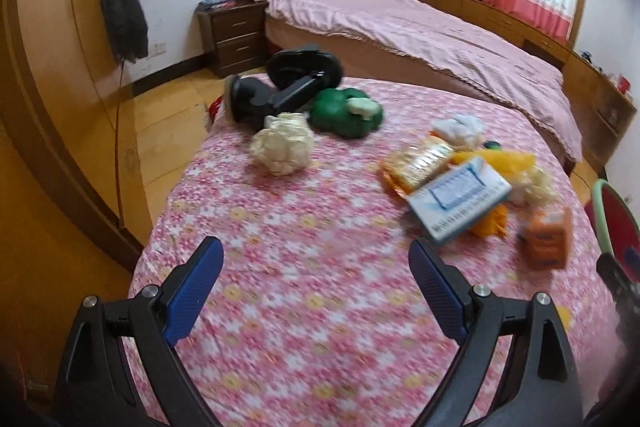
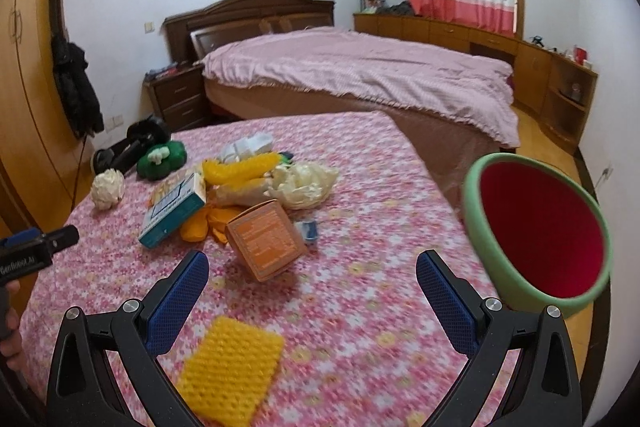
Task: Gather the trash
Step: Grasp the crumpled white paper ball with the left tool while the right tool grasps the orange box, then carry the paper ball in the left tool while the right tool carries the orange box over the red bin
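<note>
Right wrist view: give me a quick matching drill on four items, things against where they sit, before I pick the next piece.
Things:
1. orange box
2. yellow mesh pad
3. bin
4. white paper ball

Places:
A. off the table's right edge
B. far left, beside the green toy
C. nearest the right gripper, between its open fingers
D. tilted, at the pile's near edge

Pairs: 1-D, 2-C, 3-A, 4-B

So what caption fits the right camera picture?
Open right gripper over a flowery table, facing an orange box.
</note>
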`<move>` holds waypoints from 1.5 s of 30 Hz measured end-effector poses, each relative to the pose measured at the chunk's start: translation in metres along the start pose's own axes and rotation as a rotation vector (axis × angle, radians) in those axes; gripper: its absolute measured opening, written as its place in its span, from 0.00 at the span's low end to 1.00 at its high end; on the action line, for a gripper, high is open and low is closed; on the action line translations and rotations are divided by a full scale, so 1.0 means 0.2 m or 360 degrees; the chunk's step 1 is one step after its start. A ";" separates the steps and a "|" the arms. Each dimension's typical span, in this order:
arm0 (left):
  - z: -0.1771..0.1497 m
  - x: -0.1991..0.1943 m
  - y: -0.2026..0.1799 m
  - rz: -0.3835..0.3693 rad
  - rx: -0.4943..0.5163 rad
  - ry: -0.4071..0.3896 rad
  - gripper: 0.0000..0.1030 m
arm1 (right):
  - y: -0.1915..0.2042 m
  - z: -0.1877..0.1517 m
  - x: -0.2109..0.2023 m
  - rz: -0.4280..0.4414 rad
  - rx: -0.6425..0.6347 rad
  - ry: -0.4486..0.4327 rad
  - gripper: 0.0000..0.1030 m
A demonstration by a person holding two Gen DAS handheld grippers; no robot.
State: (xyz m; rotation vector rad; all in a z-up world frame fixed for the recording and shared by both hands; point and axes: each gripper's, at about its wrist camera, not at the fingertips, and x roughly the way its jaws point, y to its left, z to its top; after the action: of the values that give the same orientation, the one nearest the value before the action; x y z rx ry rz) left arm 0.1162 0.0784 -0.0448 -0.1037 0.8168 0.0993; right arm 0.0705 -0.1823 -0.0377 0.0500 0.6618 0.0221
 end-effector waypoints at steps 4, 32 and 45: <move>0.05 0.10 0.07 0.0053 -0.0032 0.0029 0.91 | 0.02 0.02 0.11 0.0018 -0.0001 0.0063 1.00; 0.30 0.64 0.16 -0.0110 -0.0150 0.0129 0.48 | 0.04 0.01 0.39 0.0205 0.0117 0.0283 0.56; 0.24 0.24 0.01 -0.0296 -0.0003 -0.0061 0.45 | 0.02 0.01 0.15 0.0232 0.0174 0.0154 0.55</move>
State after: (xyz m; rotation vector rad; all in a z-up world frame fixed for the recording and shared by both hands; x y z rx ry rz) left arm 0.1836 0.0887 -0.0466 -0.1788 0.7654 -0.0732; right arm 0.0956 -0.1771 -0.0551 0.2037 0.7550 0.1292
